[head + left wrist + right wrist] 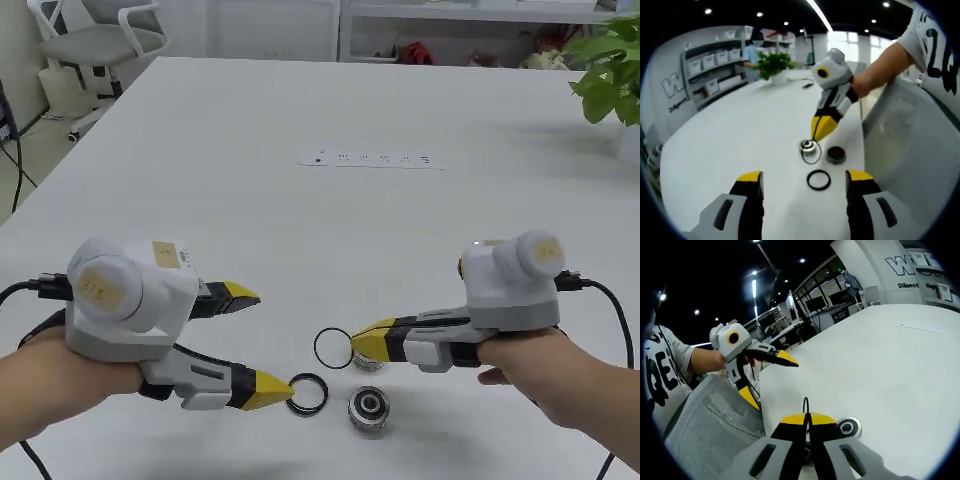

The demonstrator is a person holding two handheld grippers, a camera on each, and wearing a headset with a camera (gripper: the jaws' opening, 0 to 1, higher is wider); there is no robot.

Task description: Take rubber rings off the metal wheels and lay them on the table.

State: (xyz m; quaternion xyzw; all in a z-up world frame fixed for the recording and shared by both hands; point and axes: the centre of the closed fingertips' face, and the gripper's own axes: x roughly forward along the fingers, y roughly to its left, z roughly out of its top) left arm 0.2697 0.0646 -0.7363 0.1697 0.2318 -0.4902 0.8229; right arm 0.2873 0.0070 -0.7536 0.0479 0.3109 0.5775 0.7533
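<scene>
My right gripper (362,343) is shut on a thin black rubber ring (315,347), holding it just above a metal wheel (368,363). In the right gripper view the ring (805,407) stands edge-on between the shut yellow tips (807,421). A second black ring (325,393) lies flat on the white table (330,230). Beside it is another metal wheel (369,408). My left gripper (258,342) stands open, its lower tip touching or just beside the lying ring (808,180). In the left gripper view its jaws (805,177) frame that ring.
A green plant (610,70) stands at the table's far right. A flat strip of sockets (370,159) lies in the middle of the table. An office chair (95,40) stands beyond the far left corner. The table's near edge runs close below the wheels.
</scene>
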